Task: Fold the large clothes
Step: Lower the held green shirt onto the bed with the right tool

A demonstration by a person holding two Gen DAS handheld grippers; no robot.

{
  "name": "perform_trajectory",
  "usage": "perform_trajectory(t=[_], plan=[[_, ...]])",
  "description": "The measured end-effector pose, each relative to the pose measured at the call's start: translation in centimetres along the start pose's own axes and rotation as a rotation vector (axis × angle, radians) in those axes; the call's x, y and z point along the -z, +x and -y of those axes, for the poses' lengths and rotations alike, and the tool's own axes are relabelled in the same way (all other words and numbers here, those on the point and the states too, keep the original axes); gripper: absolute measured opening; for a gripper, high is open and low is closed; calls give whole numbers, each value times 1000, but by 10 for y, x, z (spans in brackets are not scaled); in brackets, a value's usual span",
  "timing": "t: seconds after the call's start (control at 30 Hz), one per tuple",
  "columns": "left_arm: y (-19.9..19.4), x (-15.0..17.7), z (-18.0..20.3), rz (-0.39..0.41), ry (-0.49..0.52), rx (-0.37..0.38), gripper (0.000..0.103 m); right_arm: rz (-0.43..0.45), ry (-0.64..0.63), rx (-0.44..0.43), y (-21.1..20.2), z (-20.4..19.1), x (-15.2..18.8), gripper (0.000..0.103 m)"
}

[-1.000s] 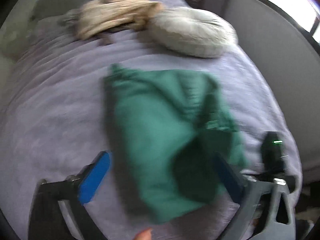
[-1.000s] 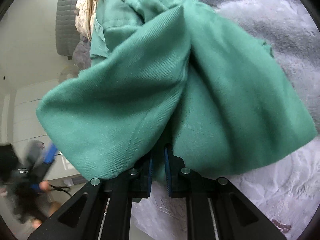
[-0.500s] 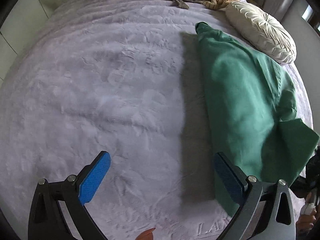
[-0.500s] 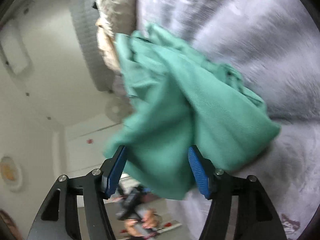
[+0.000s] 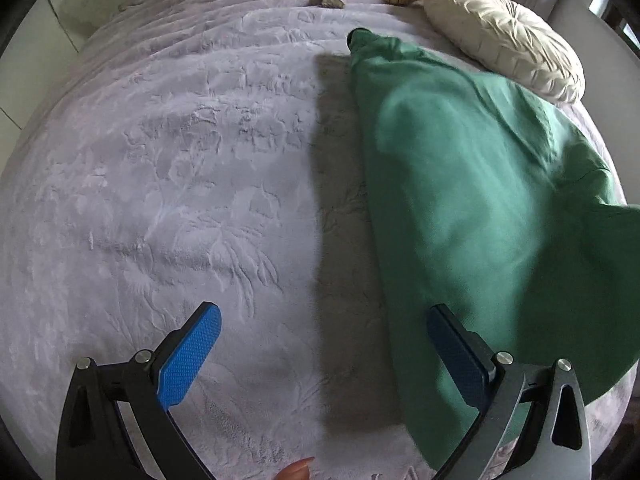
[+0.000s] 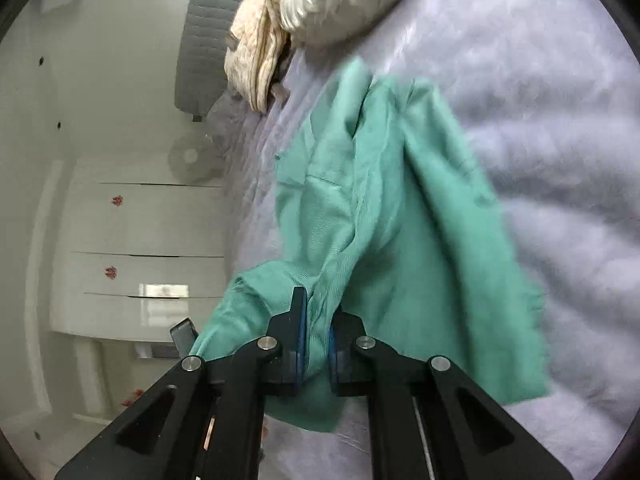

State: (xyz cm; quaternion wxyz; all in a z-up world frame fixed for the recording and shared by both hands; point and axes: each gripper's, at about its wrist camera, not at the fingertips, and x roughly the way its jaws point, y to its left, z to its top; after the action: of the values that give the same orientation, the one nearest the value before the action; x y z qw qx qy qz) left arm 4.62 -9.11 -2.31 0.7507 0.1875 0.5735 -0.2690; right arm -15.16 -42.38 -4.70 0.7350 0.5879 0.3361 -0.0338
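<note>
The right claw (image 6: 317,334) is shown clamped on a fold of the large green cotton garment (image 6: 392,216), which is spread over the lilac plush bedspread (image 5: 168,168). The left claw (image 5: 320,354) is held wide apart, empty, above the bedspread beside the garment (image 5: 472,200). A cream pleated round cushion (image 5: 504,36) is seen beyond.

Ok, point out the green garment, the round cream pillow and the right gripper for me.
green garment (image 5: 472,216): left wrist view, middle of the spread cloth.
round cream pillow (image 5: 504,36): left wrist view, its pleated top face.
right gripper (image 6: 318,340): right wrist view, midway between fingertips, shut on the garment's edge.
</note>
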Motion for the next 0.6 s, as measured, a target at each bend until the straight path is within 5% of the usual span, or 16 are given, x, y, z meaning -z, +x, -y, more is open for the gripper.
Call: perform_trajectory(t=[0.1, 0.17, 0.3, 0.37, 0.4, 0.5, 0.6], plan=[[5, 3, 0, -9, -2, -5, 103, -23, 22, 287, -21, 43, 6, 9], [4, 4, -2, -5, 1, -5, 103, -40, 117, 375, -34, 71, 13, 14], [2, 5, -3, 1, 16, -16, 103, 43, 178, 314, -78, 81, 27, 18], [2, 1, -3, 13, 24, -28, 103, 58, 82, 305, -82, 58, 19, 65], [2, -1, -3, 16, 24, -34, 103, 58, 19, 306, -77, 41, 12, 72], [0, -10, -1, 34, 12, -43, 103, 30, -174, 319, -44, -5, -4, 72], [-5, -17, 3, 62, 6, -43, 103, 0, -227, 364, 1, -12, -27, 72]])
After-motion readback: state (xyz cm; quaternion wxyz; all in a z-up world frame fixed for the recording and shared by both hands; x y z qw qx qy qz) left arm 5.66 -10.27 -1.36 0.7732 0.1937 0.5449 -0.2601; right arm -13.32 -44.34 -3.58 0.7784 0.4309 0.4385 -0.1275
